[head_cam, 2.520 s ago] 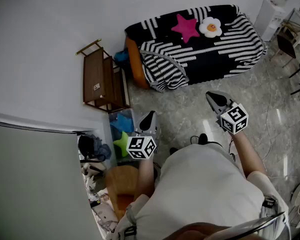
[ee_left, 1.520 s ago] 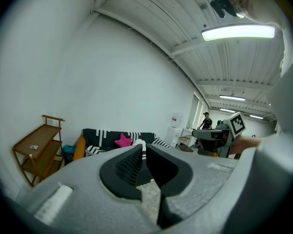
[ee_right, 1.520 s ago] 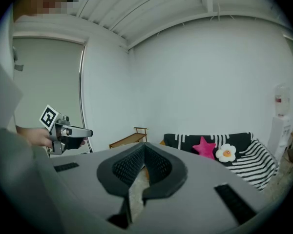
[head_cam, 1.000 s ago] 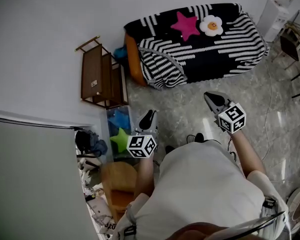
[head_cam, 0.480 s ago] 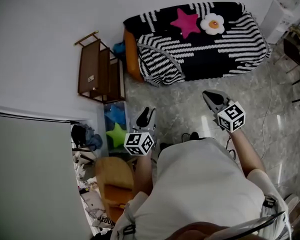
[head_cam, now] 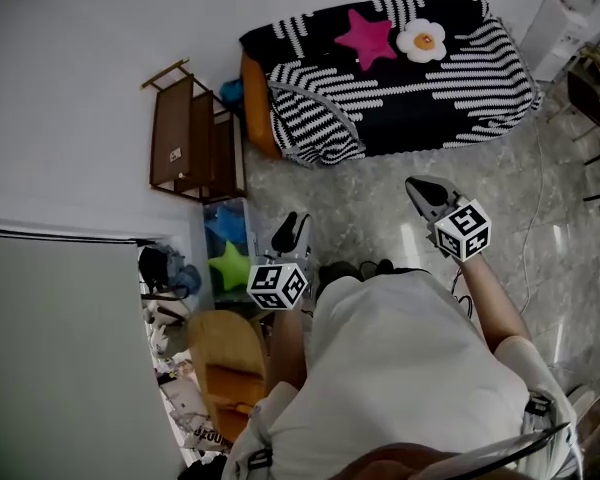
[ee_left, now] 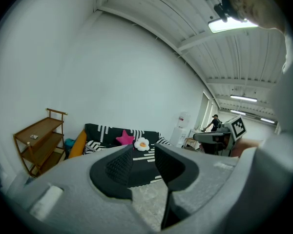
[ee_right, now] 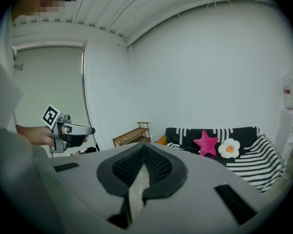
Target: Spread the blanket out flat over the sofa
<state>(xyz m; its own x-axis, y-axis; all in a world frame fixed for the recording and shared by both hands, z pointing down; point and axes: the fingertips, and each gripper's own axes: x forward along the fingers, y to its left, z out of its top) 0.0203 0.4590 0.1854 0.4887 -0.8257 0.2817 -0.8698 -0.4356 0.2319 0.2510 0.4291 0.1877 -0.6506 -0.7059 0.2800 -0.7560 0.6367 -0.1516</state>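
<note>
Left gripper (head_cam: 292, 226) sits near centre of the head view, right gripper (head_cam: 417, 188) at its 2 o'clock. Both are over grey marbled floor (head_cam: 370, 203), well apart from the sofa (head_cam: 252, 103). The sofa is at 12 to 1 o'clock, against a white wall (head_cam: 100, 48). The black-and-white striped blanket (head_cam: 430, 93) covers most of it. The orange sofa end is bare at the blanket's 9 o'clock edge, with a loose fold hanging beside it. Pink star cushion (head_cam: 366, 36) and flower cushion (head_cam: 421, 40) lie on the blanket. Wooden shelf (head_cam: 185, 143) at 10 o'clock along the wall. Clutter and a green star toy (head_cam: 230, 265) at 8 to 9 o'clock.

Left gripper view: jaws spread, just been opening, nothing between them. Sofa and blanket lie straight ahead past the tips, shelf at 9 o'clock. White ribbed ceiling with a strip light (ee_left: 232, 24) at 1 o'clock.

Right gripper view: pads pressed together at the tips, nothing pinched. Sofa and blanket at 3 o'clock, shelf dead centre behind the jaws, left gripper at 9 o'clock.
</note>
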